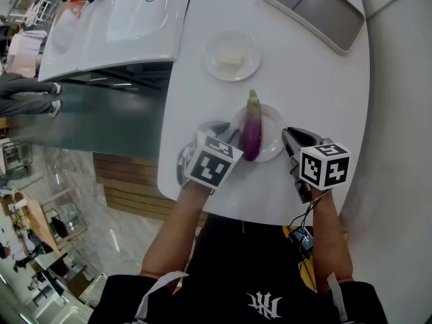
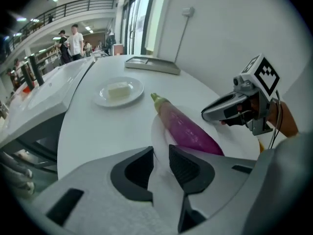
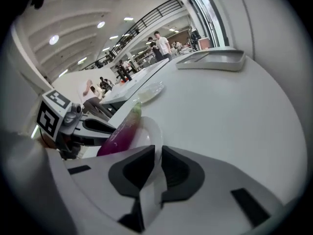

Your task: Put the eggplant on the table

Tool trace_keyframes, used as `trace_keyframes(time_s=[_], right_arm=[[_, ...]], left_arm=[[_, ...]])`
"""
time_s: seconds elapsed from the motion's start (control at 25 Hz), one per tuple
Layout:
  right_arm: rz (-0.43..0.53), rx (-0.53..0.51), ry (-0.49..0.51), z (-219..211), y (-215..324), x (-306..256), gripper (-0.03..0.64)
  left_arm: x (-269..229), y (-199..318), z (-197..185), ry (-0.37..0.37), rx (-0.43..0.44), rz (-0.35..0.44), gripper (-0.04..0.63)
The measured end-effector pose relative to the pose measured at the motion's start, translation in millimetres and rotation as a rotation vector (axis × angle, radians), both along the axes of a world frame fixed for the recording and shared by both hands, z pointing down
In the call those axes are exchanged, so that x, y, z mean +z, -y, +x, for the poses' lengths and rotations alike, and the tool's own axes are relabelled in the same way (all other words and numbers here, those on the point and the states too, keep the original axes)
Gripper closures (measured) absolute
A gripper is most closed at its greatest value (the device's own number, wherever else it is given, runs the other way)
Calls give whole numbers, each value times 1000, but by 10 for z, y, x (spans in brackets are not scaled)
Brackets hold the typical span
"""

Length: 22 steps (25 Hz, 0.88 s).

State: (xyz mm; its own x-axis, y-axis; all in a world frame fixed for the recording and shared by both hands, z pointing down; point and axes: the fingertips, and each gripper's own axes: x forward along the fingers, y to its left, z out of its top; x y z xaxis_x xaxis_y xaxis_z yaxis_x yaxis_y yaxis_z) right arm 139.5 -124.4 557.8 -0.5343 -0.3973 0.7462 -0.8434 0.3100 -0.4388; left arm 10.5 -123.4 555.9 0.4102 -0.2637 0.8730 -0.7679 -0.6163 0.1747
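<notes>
A purple eggplant (image 1: pixel 251 130) (image 2: pixel 188 129) (image 3: pixel 120 133) with a green stem lies on a small white plate (image 1: pixel 273 144) (image 2: pixel 156 131) (image 3: pixel 149 131) near the front of the white table (image 1: pixel 317 79). My left gripper (image 1: pixel 229 132) (image 2: pixel 161 155) is shut on the plate's left rim. Opposite it, my right gripper (image 1: pixel 287 136) (image 3: pixel 157 154) is shut on the right rim. The rim fills the narrow gap between each pair of pads. Each gripper view also shows the other gripper across the plate.
A second plate (image 1: pixel 231 56) (image 2: pixel 119 91) with a pale block sits farther back. A grey tray (image 1: pixel 317 5) (image 2: pixel 151 65) (image 3: pixel 212 60) lies at the far end. The table's left edge (image 1: pixel 169 147) drops beside a white counter (image 1: pixel 115 19). People stand far off.
</notes>
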Motion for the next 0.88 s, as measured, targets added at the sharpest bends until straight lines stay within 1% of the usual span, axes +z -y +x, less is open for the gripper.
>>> trace_keyframes(time_s=[0.16,0.24,0.32,0.36,0.4,0.44,0.48,0.52,0.6,0.64,0.68,0.72,0.8,0.84,0.88], right_arm=[[89,-122,-184,-33,19,-5,577],[138,-177,-262,-51,36,2,569],[199,-189,-288,-55,73,-36,569],[246,-176,-273,-49,102,-101,581],[304,-155,-237,-40,128,-199,581],[364,-130,-184,-27,144,-320,581],[415,-105,-114,-11,140,-453,591],[450,-86,-33,9,103,-589,594],[475,-74,146,50,-99,-894,611],[481,-80,247,62,-250,-1077,612],[493,-90,355,69,-416,-1279,612],[512,-100,466,74,-579,-1496,612],[548,-101,652,100,-859,-1882,614],[555,-99,715,116,-980,-2004,614],[558,-101,753,118,-1097,-2081,614]], left_arm=[[41,-11,-1,53,22,30,503],[47,12,5,75,32,60,502],[39,40,-10,82,24,100,502],[15,55,-41,66,1,121,514],[-30,68,-91,32,-37,137,565],[-98,77,-160,-23,-85,149,568],[-191,81,-241,-96,-136,162,572],[-304,65,-323,-187,-185,174,580],[-587,-81,-437,-404,-251,191,589],[-752,-212,-464,-509,-265,196,589],[-923,-371,-480,-598,-266,203,589],[-1097,-545,-488,-668,-260,216,589],[-1424,-892,-473,-774,-242,259,589],[-1553,-1059,-448,-815,-235,283,589],[-1647,-1214,-418,-848,-231,305,589]])
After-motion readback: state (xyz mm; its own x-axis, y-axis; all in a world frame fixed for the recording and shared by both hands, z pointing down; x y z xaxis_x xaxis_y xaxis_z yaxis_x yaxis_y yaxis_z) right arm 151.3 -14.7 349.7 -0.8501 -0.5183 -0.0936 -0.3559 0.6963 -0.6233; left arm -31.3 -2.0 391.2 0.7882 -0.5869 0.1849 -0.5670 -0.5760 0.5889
